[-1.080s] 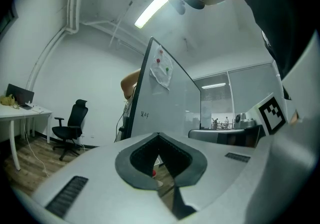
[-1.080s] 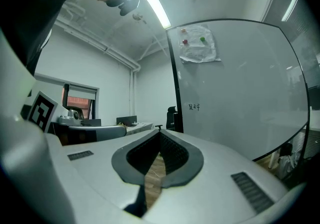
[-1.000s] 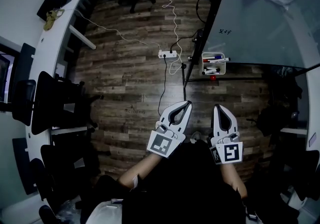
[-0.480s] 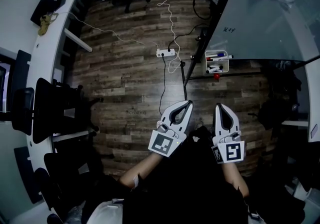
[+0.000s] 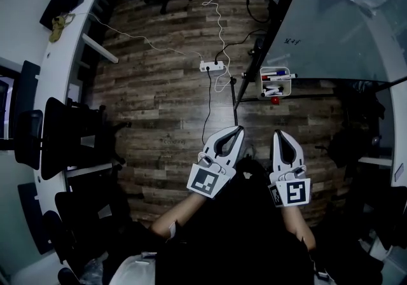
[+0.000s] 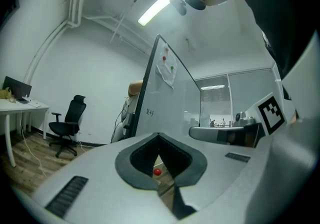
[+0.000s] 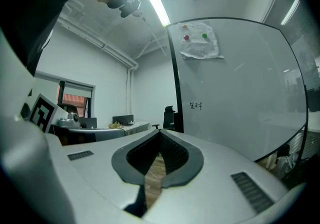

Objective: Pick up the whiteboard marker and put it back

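Several whiteboard markers (image 5: 276, 76) lie in a small white basket (image 5: 284, 88) that hangs at the lower edge of the whiteboard (image 5: 331, 29). A red ball (image 5: 274, 100) sits just under the basket and shows through the left jaws as the red ball (image 6: 157, 171). My left gripper (image 5: 239, 130) and right gripper (image 5: 280, 133) are held side by side above the wooden floor, well short of the basket. Both point level toward the board. The left gripper (image 6: 159, 135) is shut and empty, and the right gripper (image 7: 161, 132) is also shut with nothing in it.
A power strip (image 5: 213, 66) with white cables lies on the floor left of the board's black stand (image 5: 236, 96). Black office chairs (image 5: 70, 137) line a curved white desk (image 5: 60, 55) at the left. Another chair (image 6: 69, 123) stands far back. Papers (image 7: 200, 40) hang on the whiteboard (image 7: 240, 93).
The head view has shifted slightly. Both grippers stay in place and shut.
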### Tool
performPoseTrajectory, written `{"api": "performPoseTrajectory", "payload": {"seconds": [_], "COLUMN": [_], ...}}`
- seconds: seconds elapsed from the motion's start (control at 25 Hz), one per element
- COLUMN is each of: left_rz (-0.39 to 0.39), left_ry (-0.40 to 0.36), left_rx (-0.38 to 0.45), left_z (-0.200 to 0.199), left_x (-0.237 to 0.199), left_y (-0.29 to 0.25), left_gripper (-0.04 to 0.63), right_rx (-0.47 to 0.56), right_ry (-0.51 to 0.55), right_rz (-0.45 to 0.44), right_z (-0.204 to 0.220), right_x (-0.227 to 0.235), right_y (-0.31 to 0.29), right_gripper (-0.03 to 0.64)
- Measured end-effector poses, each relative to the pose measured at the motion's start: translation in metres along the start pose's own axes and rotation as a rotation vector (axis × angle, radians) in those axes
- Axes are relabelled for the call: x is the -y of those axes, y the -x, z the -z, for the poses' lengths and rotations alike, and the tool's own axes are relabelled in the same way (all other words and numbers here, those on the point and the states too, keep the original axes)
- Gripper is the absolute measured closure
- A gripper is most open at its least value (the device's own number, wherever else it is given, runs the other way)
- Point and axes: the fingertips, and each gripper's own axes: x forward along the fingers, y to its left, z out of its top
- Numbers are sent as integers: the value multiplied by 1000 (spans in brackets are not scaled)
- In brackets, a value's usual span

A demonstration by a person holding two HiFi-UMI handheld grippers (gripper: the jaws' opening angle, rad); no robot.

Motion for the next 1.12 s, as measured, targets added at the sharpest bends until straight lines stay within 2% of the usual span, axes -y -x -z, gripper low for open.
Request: {"api": "performPoseTrajectory", "payload": {"seconds": [0.36,0.6,1.12], "left_rz": [-13,-37,-87], "left_ry": [-14,-33,-49], "left_rx": [-8,-4,-17], "left_z": [1,-2,-4], "left_x": [1,-5,-6], "left_y": [-26,-36,-68], "left_gripper": [589,589,589], "right_rx": [20,33,29], "right_ry": [-22,-17,-45], "right_rz": [-25,-78,-98], "right_z": [-10,-5,-13], "right_x": [19,28,56], "right_y": [-18,-26,-47], "right_gripper": [603,603,603]}}
